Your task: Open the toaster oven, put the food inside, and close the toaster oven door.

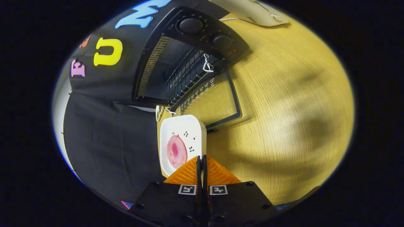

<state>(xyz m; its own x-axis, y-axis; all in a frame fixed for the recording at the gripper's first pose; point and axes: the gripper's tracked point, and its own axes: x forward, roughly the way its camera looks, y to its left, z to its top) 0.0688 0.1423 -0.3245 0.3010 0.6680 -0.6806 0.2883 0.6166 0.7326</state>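
The black toaster oven (176,60) stands beyond the fingers with its glass door (211,101) folded down flat over the wooden table. Its wire rack (186,75) shows inside, and two knobs (191,25) sit on the control panel. A white cord (206,66) is tied at the door's handle. A white square plate (189,129) carries a pink round slice of food (176,151) and sits just ahead of the door's edge. My gripper (201,157) is shut on the plate's near rim, with the orange fingers (217,173) pressed almost together.
The wooden table (284,110) stretches wide beside the oven. A white device with a thin cable (252,11) lies at the table's far side. The black cloth wall (107,138) hangs close on the plate's other side.
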